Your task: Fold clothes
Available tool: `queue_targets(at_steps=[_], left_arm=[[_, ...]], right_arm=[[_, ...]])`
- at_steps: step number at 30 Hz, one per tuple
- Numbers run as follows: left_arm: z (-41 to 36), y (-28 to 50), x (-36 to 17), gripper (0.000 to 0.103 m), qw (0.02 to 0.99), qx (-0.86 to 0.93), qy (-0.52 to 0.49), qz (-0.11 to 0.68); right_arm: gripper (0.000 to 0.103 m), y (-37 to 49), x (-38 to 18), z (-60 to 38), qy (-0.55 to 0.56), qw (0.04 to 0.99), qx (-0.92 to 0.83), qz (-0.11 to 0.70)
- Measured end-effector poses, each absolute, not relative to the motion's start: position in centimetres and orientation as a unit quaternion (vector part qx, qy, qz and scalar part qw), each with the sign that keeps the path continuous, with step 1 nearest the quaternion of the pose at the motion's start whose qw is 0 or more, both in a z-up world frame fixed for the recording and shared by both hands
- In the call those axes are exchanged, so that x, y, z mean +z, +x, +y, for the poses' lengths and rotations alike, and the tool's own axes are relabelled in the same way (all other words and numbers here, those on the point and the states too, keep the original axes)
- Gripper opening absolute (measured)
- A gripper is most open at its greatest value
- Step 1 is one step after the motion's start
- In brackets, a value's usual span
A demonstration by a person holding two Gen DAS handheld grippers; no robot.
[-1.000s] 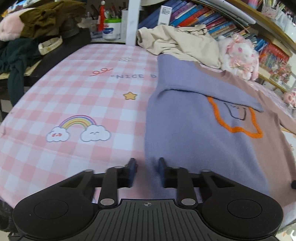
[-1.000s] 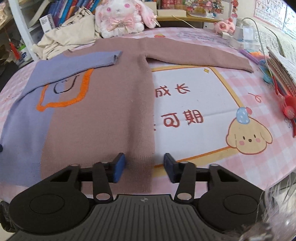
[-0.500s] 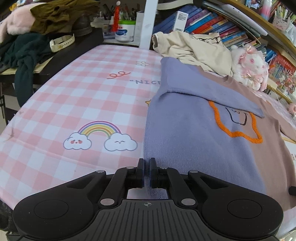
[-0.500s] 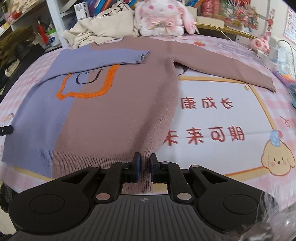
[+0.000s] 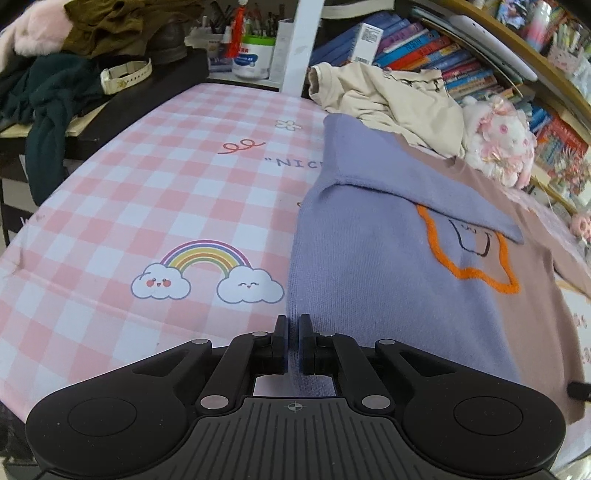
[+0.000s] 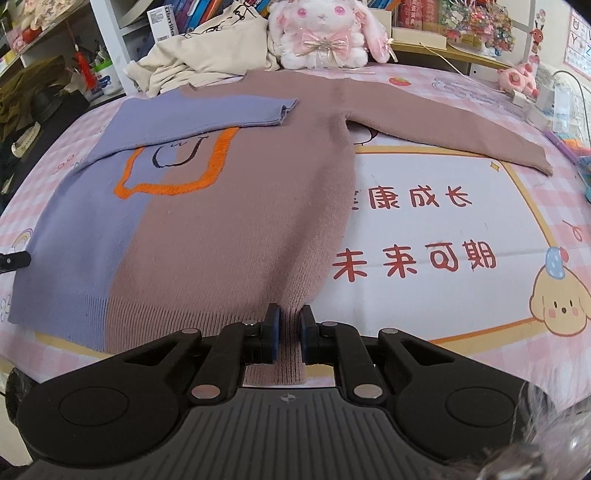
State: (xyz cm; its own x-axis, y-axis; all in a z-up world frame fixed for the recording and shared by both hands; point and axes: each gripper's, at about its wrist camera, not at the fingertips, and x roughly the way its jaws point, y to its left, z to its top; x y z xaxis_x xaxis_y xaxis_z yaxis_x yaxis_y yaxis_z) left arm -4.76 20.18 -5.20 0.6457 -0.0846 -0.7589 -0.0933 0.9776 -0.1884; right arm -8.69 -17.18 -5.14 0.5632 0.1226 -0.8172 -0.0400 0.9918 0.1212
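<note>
The sweater [image 6: 221,229] is spread flat on the tabletop [image 5: 147,192], lilac sleeve [image 6: 207,114] folded across the chest, brown sleeve [image 6: 443,122] stretched out. Its hem corners are pinched by the left gripper [image 5: 293,341] and right gripper [image 6: 288,336]. If lifted unevenly, the folded sleeve could be shaken loose, or thin knit slipped free.

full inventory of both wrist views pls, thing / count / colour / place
sweater: 1, purple and brown, flat on table; purple sleeve folded across chest, brown sleeve spread out
tablecloth: 1, pink-white check with prints, covers table
cream garment: 1, crumpled at the far edge
bunny plush: 1, white-pink, far edge
books: many, mixed colours, shelf behind
dark clothes pile: green and olive, side stand
left gripper: black, jaws shut on purple hem corner
right gripper: black, jaws shut on brown hem corner
</note>
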Motion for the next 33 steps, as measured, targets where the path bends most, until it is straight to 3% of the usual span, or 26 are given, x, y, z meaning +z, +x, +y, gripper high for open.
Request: queue_targets(at_steps=[19, 22, 25, 28, 33], left_arm=[[20.8, -5.5, -5.3, 0.004, 0.901, -0.007, -0.107, 0.421], [21.0, -5.4, -5.3, 0.008, 0.901, -0.009, -0.107, 0.421], [20.6, -6.0, -4.5, 0.010, 0.909, -0.018, -0.098, 0.405], [19.6, -6.9, -2.8, 0.024, 0.921, -0.032, -0.079, 0.381], [17.7, -8.2, -0.4, 0.046, 0.930, -0.047, -0.070, 0.358]], right_arm=[[0.011, -9.1, -5.2, -16.8, 0.041, 0.885, 0.033, 0.463], [0.011, -9.1, -5.2, -16.6, 0.040, 0.885, 0.030, 0.463], [0.018, -9.3, -4.8, -16.5, 0.036, 0.888, 0.018, 0.457], [0.035, -10.2, -3.5, -16.3, 0.039, 0.902, 0.011, 0.430], [0.048, -12.1, -1.2, -15.9, 0.044, 0.920, 0.001, 0.390]])
